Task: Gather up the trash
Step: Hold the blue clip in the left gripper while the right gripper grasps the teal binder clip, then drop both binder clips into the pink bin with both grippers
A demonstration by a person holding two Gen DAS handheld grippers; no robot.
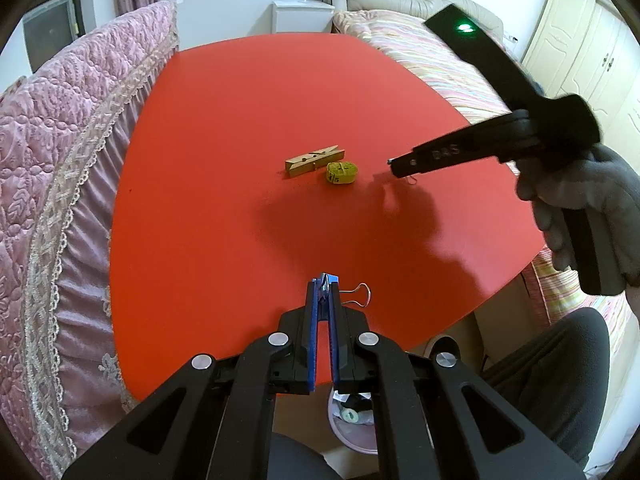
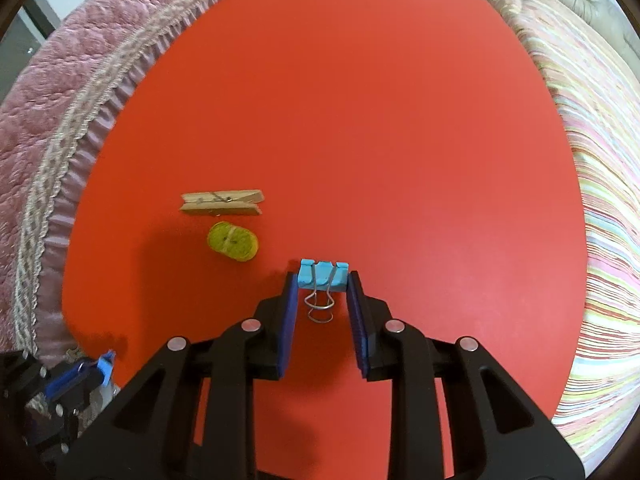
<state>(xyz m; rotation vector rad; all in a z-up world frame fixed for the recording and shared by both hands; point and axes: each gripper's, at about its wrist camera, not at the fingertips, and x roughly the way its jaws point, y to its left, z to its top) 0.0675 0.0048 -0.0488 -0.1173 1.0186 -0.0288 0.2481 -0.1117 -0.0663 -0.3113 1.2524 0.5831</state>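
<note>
Gripping a light-blue binder clip (image 2: pixel 322 276) by its two sides, the right gripper (image 2: pixel 322 280) has its blue pads closed on the clip's body, whose wire handles point back toward the camera. That clip sits on the red table (image 2: pixel 360 100), just beside a yellow rolled tape measure (image 2: pixel 233 241), on the side of the roll away from the pink bedspread. On the roll's far side, almost touching it, lies a wooden clothespin (image 2: pixel 221 203).

The left gripper (image 1: pixel 324 280) is pinched tight on a second blue binder clip (image 1: pixel 327 282), with one wire loop sticking out to the side of its tips. It hovers at the table's near edge, well apart from the tape measure (image 1: pixel 342 172) and clothespin (image 1: pixel 315 160) at mid-table. Below that edge, a pale pink bin (image 1: pixel 352 436) holds some scraps.

From the left wrist view, a gloved hand (image 1: pixel 584 208) holds the right tool, its tips down near the table beside the tape measure. A quilted pink bedspread (image 1: pixel 60 168) borders one side of the table, a striped bed cover (image 2: pixel 600 200) the other.
</note>
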